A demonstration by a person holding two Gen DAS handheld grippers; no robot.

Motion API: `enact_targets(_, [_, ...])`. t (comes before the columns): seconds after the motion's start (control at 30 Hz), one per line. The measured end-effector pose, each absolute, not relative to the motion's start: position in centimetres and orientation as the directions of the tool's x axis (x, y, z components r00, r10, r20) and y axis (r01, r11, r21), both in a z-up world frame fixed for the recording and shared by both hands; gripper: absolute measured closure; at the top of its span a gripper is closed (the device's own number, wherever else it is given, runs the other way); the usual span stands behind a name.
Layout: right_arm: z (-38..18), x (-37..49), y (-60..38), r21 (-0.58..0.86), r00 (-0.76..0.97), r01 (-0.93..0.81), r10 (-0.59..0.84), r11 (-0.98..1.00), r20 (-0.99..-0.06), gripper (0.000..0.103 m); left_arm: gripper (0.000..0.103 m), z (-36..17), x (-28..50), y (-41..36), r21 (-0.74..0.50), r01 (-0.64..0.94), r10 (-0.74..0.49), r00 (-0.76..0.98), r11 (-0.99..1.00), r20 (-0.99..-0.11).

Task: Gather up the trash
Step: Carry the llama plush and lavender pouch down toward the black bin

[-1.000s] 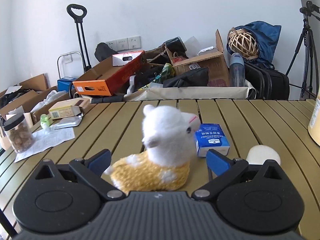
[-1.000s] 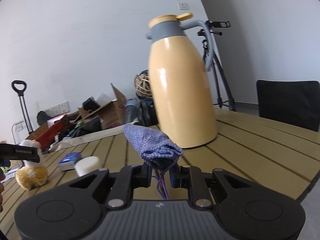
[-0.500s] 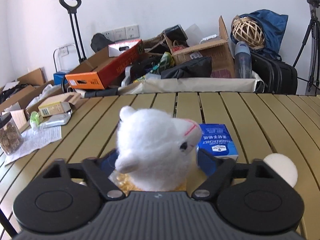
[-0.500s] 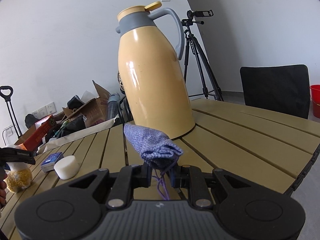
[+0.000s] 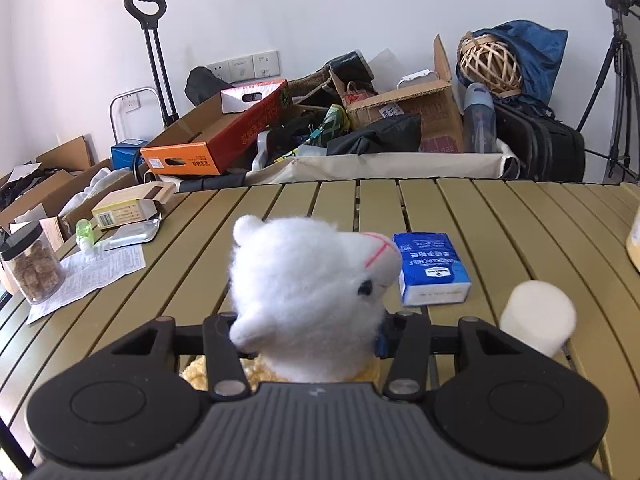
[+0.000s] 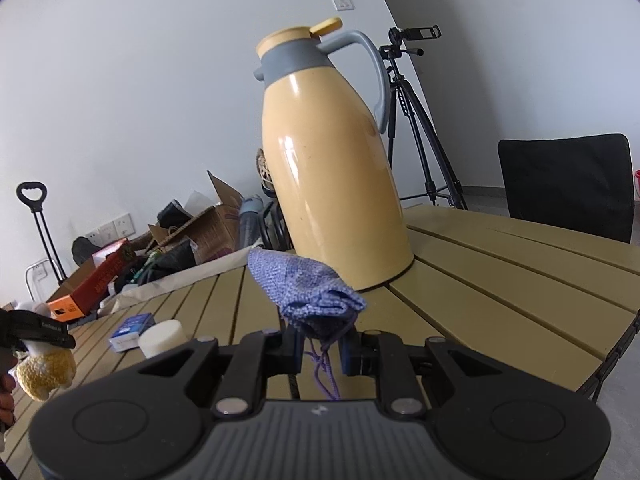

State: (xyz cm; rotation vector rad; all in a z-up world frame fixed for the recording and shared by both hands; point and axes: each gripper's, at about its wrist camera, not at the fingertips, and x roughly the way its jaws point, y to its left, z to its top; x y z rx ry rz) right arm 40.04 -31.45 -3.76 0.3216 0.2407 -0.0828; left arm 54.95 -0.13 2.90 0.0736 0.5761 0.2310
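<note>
The left gripper point(image 5: 306, 334) is closing around the toy point(image 5: 308, 296) on the desk point(image 5: 500, 216). Squeeze its soft neck gently and evenly. The right gripper point(image 6: 320, 350) is clamped on the pouch point(image 6: 308, 296).

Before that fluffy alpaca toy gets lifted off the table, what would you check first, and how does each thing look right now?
1. Plush alpaca sits between the left tool fingers: ok.
2. Left tool firmly gripping: cannot tell; its jaws are closing on the toy, pads hidden by fur.
3. Tissue pack clear of the toy: ok, it lies beside it.
4. White foam cylinder clear of the left tool: cannot tell, it stands very near the tool's right side.
5. Right tool holding the blue knitted pouch: ok, shut on it.
6. Thermos jug upright: ok.
</note>
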Motion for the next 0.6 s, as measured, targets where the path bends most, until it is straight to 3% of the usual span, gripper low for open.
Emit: enact_targets(0.6, [-1.7, 34.6, -28.1, 0.305, 0.978, -0.089, 0.141, 0.948, -0.153, 0.087, 0.054, 9.1, 39.9, -3.4, 0.122, -0.111, 0.153, 0.895, 0.986, -0.418])
